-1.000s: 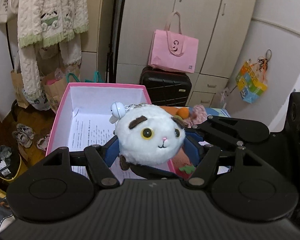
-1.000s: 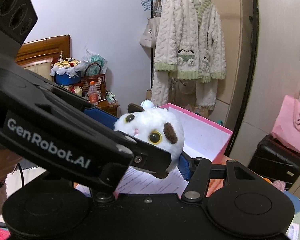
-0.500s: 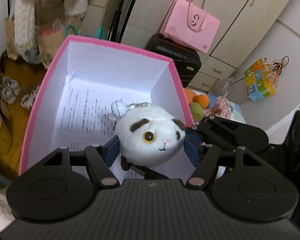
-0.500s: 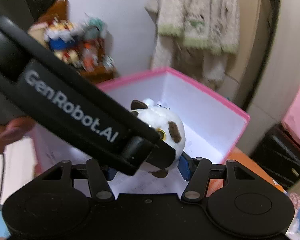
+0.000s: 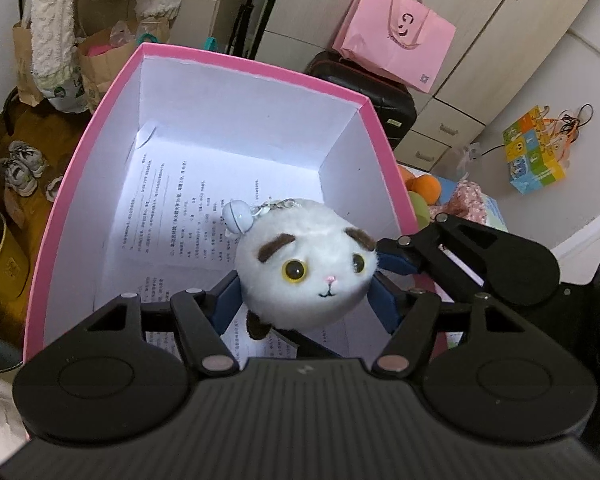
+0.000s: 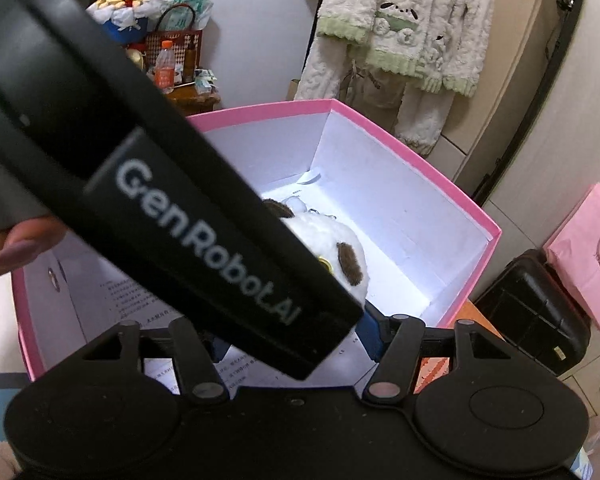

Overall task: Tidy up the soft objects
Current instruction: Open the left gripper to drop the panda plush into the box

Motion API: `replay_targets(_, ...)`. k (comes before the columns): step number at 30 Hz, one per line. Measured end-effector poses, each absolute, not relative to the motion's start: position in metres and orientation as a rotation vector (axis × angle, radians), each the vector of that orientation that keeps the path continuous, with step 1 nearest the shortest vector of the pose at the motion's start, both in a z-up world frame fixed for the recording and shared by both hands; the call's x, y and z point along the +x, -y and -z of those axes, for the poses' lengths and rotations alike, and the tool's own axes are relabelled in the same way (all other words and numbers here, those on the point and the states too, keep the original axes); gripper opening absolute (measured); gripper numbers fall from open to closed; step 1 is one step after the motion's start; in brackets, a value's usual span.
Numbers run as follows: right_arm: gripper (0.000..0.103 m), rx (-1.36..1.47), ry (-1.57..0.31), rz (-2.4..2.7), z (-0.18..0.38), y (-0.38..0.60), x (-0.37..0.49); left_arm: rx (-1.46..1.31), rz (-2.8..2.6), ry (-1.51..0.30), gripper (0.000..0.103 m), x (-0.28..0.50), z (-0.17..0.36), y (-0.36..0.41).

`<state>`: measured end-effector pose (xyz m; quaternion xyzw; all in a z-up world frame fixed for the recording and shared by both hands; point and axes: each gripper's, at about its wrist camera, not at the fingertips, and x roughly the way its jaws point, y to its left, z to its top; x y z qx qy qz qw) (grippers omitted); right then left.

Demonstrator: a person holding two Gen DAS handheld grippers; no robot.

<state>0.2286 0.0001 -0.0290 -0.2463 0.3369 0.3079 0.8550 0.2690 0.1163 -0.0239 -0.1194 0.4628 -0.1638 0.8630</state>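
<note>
A round white plush cat [image 5: 306,276] with brown ears, yellow eyes and a small white bell on a chain sits between the blue pads of my left gripper [image 5: 305,300], which is shut on it. It hangs over the inside of a pink box [image 5: 256,66] with white walls and printed paper on its floor. In the right wrist view the plush [image 6: 340,256] shows behind the left gripper's black body [image 6: 204,236], over the same box [image 6: 440,184]. My right gripper [image 6: 296,340] is close beside the plush; its left finger is hidden.
Oranges and a floral cloth [image 5: 464,200] lie right of the box. A black suitcase [image 5: 372,92] and pink bag [image 5: 396,52] stand behind it. Shoes [image 5: 20,168] and paper bags are on the floor at left. A fleece jacket [image 6: 404,28] hangs behind.
Both grippers have tilted down and moved over the box, so the plush now hangs lower above the box floor. The left gripper still holds it.
</note>
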Motion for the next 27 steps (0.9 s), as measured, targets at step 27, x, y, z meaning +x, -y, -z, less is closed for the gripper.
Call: replay_targets(27,0.075,-0.418,-0.585,-0.595,-0.024,0.047,0.164,-0.075,0.321,-0.698,0.07,0.137,-0.055,-0.114)
